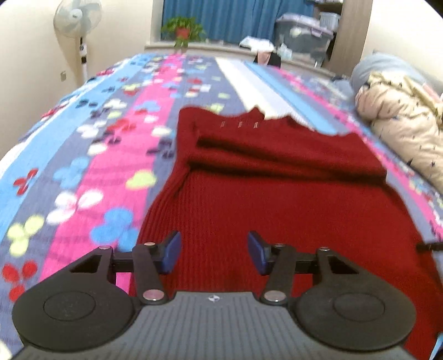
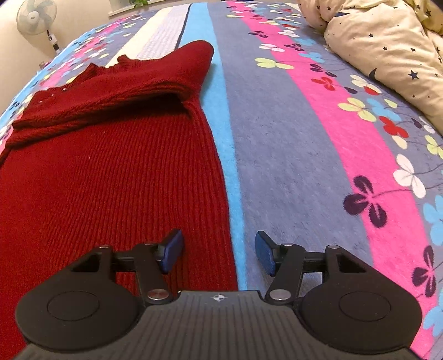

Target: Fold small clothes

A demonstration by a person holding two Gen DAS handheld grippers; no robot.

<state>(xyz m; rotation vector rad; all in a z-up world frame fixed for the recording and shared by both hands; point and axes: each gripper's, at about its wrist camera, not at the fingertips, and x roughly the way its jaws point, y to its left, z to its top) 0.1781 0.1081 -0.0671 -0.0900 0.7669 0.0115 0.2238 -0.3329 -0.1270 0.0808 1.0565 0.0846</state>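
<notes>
A dark red knitted sweater [image 1: 249, 193] lies flat on the bed, neck end away from me, with both sleeves folded across its chest. My left gripper [image 1: 214, 250] hovers over the sweater's near left part, blue pads apart and nothing between them. In the right wrist view the same sweater [image 2: 110, 180] fills the left half. My right gripper [image 2: 220, 250] is open over the sweater's right edge: its left pad is above the red knit and its right pad above the blanket. Whether either gripper touches the cloth I cannot tell.
The bed is covered by a striped flower-print blanket [image 2: 304, 166]. A cream star-print duvet [image 2: 387, 49] is bunched at the right. A standing fan [image 1: 76, 25], a potted plant [image 1: 182, 30] and storage boxes [image 1: 304, 30] stand beyond the bed's far edge.
</notes>
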